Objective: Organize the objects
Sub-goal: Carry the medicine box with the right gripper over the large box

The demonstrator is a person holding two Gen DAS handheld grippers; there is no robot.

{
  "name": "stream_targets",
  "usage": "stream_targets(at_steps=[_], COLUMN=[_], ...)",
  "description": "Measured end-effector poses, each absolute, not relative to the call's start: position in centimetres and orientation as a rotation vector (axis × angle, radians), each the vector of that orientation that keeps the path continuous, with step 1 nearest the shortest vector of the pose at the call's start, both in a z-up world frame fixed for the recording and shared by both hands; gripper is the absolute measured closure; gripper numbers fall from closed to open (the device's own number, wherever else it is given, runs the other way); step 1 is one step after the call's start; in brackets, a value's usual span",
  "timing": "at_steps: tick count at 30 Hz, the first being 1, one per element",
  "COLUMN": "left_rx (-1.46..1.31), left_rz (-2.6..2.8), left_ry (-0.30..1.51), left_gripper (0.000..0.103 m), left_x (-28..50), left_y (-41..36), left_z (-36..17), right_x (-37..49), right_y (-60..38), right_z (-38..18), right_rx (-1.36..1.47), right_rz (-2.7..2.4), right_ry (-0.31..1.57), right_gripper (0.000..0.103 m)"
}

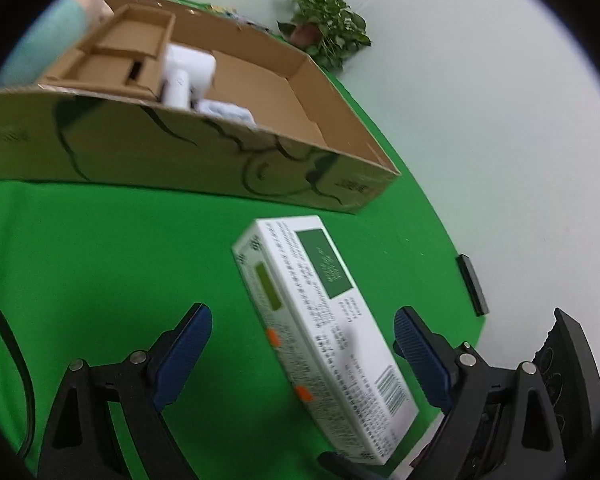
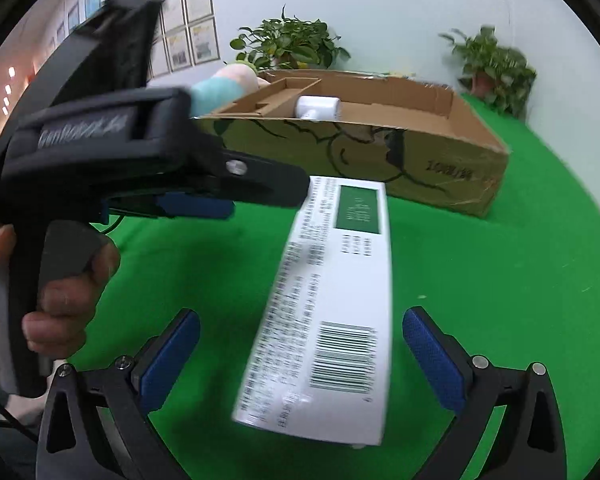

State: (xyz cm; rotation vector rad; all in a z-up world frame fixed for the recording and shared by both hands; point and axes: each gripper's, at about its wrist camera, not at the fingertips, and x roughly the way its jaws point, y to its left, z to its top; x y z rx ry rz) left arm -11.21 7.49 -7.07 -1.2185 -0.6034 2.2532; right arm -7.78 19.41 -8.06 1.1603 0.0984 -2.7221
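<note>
Print on white carton (image 2: 332, 300) blurred, unreadable. Carton lies on green bench (image 2: 480, 300) between spread, untouching pads of right tool (image 2: 300, 360); left tool (image 1: 302, 356) likewise apart.

A tabletop (image 1: 100, 240) draped in bright green cloth carries everything. At its far edge stand two leafy green potted plants: one (image 2: 290, 42) behind the far left corner, the other (image 2: 494, 70) at the far right, in a reddish-brown pot. Behind them rises a plain pale wall (image 2: 400, 8). Rows of framed pictures (image 2: 188, 36) hang on the wall to the left. A small black bar-shaped object (image 1: 473, 285) lies beyond the cloth's right edge.
</note>
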Motion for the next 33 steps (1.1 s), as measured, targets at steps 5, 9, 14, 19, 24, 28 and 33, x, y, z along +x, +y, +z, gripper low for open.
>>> stream_targets(at_steps=[5,9,14,19,24,28,33], left_rx=[-1.261,-1.244,-1.233,-1.239,-1.239,-1.196,-1.125], left_rz=[2.168,2.156,2.127,2.122,2.138,2.141,2.170], left_ry=[-0.635,-0.658,-0.711,-0.737,-0.734,-0.736,-0.682], left_gripper=[0.012,0.012,0.014,0.035,0.053,0.058,0.061], left_x=[-11.3,-11.1,-10.9,-10.8,-10.7,-10.2,-9.7], left_y=[8.7,8.5,8.2,7.8,7.2,7.0,7.0], left_z=[-8.5,-8.7,-9.0,-9.4,-9.1,-8.1,-5.8], right_x=[-8.1,-8.8,-8.9,-9.1,-8.7,-8.5,-8.7], right_y=[19.2,19.4,20.1,21.4,20.9,20.6,20.2], right_z=[-8.3,-9.0,-9.5,-9.5,-9.4,-8.8,-7.0], right_rx=[1.190,1.235,1.260,1.261,1.241,1.219,1.194], right_rz=[-2.724,-2.731,-2.717,-2.644,-2.667,-2.696,-2.716], right_ry=[0.064,-0.015,-0.154,-0.365,-0.352,-0.293,-0.288], right_gripper=[0.012,0.031,0.042,0.043,0.043,0.044,0.044])
